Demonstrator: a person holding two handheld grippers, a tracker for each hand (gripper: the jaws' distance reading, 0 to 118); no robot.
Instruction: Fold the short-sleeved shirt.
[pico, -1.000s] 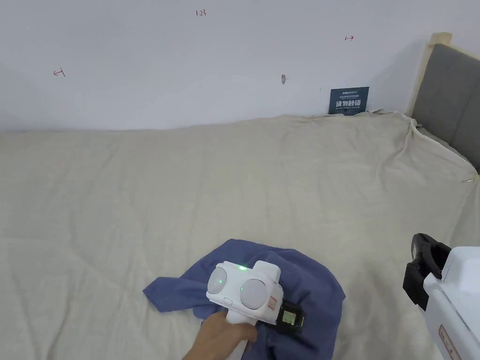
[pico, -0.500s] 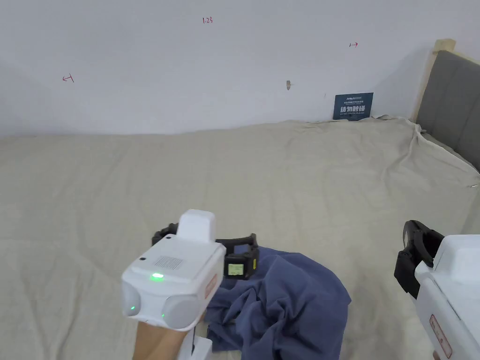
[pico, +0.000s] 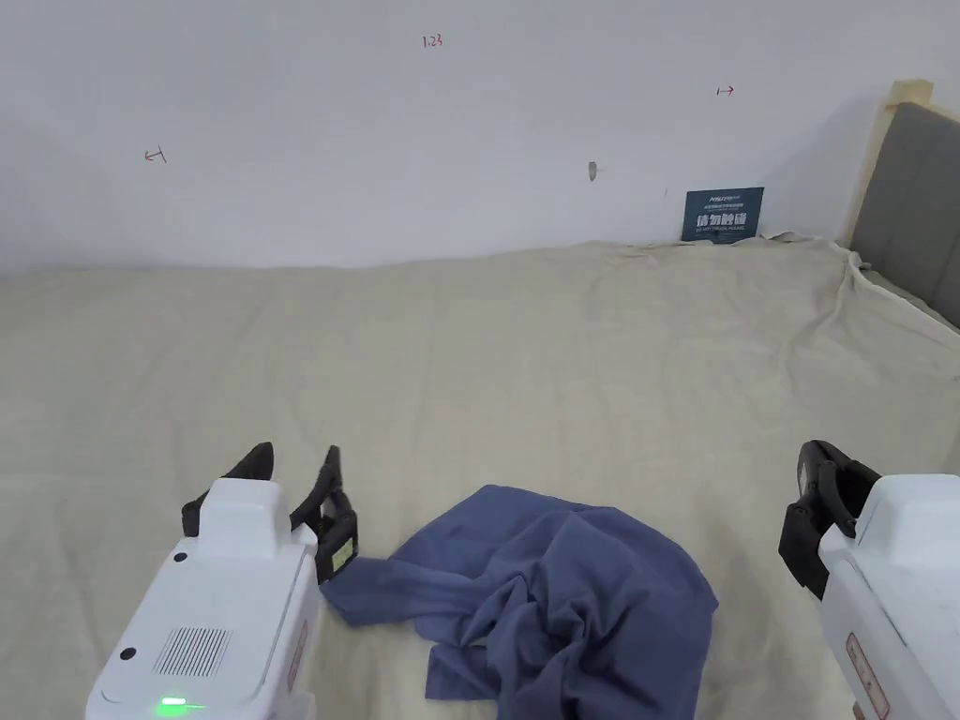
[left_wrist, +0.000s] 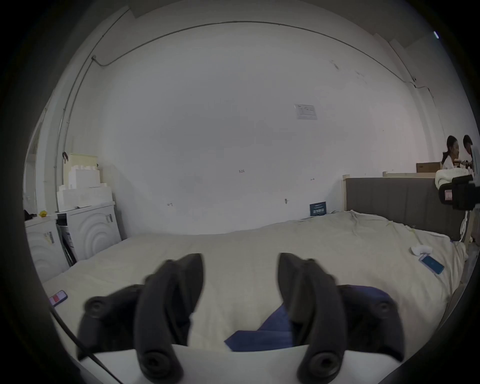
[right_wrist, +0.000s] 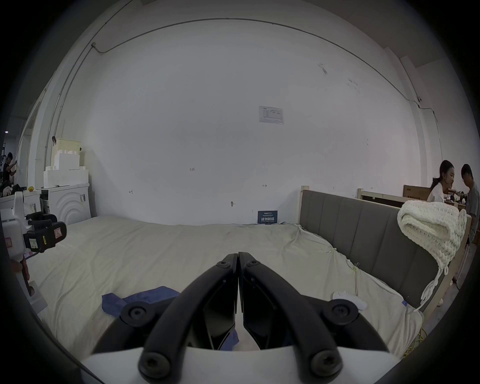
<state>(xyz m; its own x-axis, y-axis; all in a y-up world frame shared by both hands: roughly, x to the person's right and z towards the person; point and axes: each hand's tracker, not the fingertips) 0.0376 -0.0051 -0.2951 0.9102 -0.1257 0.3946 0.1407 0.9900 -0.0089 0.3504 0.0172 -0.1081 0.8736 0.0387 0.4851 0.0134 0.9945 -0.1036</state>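
A dark blue short-sleeved shirt lies crumpled on the beige bed sheet, near the front edge, with one flap stretched out to the left. My left gripper hovers just left of that flap, jaws open and empty. In the left gripper view the left gripper has the shirt low between and to the right of its jaws. My right gripper hangs to the right of the shirt, apart from it. In the right gripper view the right gripper is shut with nothing in it, and the shirt lies lower left.
A grey headboard bounds the bed on the right, with a white knitted blanket draped over it. A blue phone and a white object lie near the headboard, another phone at the left. Washing machines stand left. Two people sit beyond.
My left gripper has left the top of the shirt and swung out to its left side, now open. The shirt's left flap lies pulled out leftward. The right gripper has barely moved.
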